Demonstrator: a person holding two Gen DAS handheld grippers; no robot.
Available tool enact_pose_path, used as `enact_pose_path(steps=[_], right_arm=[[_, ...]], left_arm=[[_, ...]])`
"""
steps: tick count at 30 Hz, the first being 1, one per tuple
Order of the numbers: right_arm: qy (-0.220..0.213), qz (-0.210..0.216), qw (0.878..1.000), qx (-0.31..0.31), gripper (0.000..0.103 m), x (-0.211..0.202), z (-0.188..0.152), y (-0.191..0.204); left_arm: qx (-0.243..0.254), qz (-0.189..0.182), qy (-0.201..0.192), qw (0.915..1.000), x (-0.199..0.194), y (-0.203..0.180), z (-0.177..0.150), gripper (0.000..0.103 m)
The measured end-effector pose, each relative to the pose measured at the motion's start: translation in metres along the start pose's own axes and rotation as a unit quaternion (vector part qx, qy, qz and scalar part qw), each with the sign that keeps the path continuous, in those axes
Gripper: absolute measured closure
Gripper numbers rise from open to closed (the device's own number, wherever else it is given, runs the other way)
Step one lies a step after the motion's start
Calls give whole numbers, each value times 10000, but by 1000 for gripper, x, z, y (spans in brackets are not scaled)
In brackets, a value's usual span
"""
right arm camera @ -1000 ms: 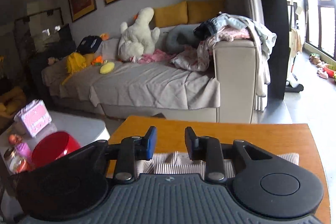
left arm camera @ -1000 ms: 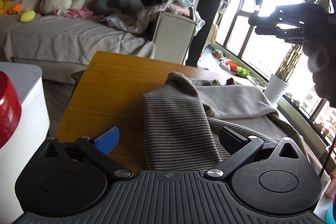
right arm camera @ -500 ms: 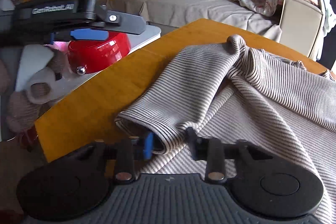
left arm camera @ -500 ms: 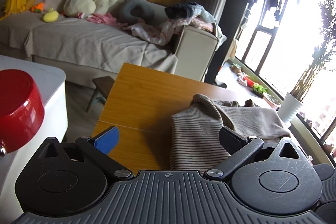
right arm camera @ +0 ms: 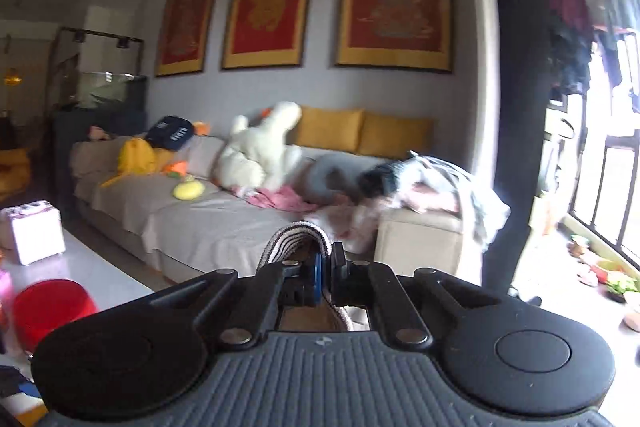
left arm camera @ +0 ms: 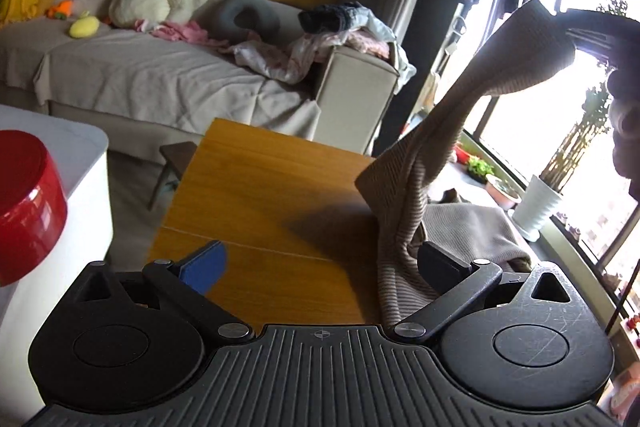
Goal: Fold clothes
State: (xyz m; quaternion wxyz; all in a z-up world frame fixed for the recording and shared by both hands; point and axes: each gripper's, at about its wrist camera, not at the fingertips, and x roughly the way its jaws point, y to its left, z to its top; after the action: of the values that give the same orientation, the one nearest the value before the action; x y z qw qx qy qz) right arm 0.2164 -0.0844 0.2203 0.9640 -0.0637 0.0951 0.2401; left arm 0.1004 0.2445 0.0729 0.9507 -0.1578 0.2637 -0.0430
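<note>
Right gripper (right arm camera: 325, 273): clamped on a fold of the striped sweater (left arm camera: 404, 227), cloth looping up over the fingertips; held high, aimed at the sofa (right arm camera: 224, 223).
Same gripper from the left camera: only a dark shape (left arm camera: 600, 27) against the bright window, top right; jaws washed out by glare, hand behind it cut off by the frame edge.
Sweater: one corner lifted off the wooden surface (left arm camera: 260, 195) and stretched up to that gripper; the rest heaped on the right side of the surface, far edge hidden behind the raised cloth.
Left gripper (left arm camera: 320, 263): spread wide, holding nothing; blue pad over bare wood, right finger (left arm camera: 440, 263) just beside or against the sweater's lower folds, contact hard to tell.
Right camera: blurred, surface almost wholly hidden behind the gripper body.
Red bowl (left arm camera: 24, 211): on a white counter at left, cropped by the frame.
White plant pot (left arm camera: 536, 203): near the window, beyond the sweater.
</note>
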Motion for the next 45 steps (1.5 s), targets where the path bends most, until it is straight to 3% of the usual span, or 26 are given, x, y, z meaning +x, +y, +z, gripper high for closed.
enact_pose_path(steps=[9,14,18,20,23,25,26,27,28,29,33,34,36,41,43,45], right_arm=[[986,-416,9933,433,98,18,-100,-101],[1863,-763,9793,230,82,33,-160,-133],[1853,-1357,9724,422,75,15,-184,-152],[1669,-1289,9731,929,72,0,-184,-164],[1479,-642,9664,2002,49,-5,-184,-173],[1475,-250,9585,2426,42,3,-187,-171],[1620,-188,9573,2387,42,13,-193,-163],[1766,-126,9559,2342,51,23,-198,-156],[1916,-70,9556,2237,69,33,-203,-147],[1908,-12,9578,2150,97,37,-203,-139],[1669,-104,9707,1726,98,40,-193,-122],[1833,-231,9674,1732,98,44,-198,-125],[2203,-442,9584,1758,96,53,-214,-132],[1956,-601,9702,1296,91,35,-221,-118],[1939,-699,9711,1201,85,29,-217,-114],[1756,-868,9725,1258,66,23,-209,-114]], left_arm=[[528,-400,412,9970,44,-52,-7,0],[933,-495,622,9925,67,-86,-11,0],[1212,-570,688,9886,82,-106,-10,0],[1296,-626,684,9872,88,-113,-9,0],[1384,-701,576,9862,98,-125,-6,0],[1442,-751,447,9857,107,-134,-3,0],[1461,-783,388,9854,113,-137,-1,0],[1477,-813,344,9851,119,-141,0,0],[1464,-837,386,9849,128,-142,-1,0],[1421,-870,508,9847,137,-142,-2,0],[1309,-949,930,9825,165,-131,-11,0],[1353,-942,967,9816,168,-126,-12,0],[1493,-848,969,9804,172,-119,-15,0],[1411,-858,912,9820,166,-113,-10,3],[1401,-860,812,9830,154,-115,-5,3],[1472,-1014,535,9824,138,-122,2,3]])
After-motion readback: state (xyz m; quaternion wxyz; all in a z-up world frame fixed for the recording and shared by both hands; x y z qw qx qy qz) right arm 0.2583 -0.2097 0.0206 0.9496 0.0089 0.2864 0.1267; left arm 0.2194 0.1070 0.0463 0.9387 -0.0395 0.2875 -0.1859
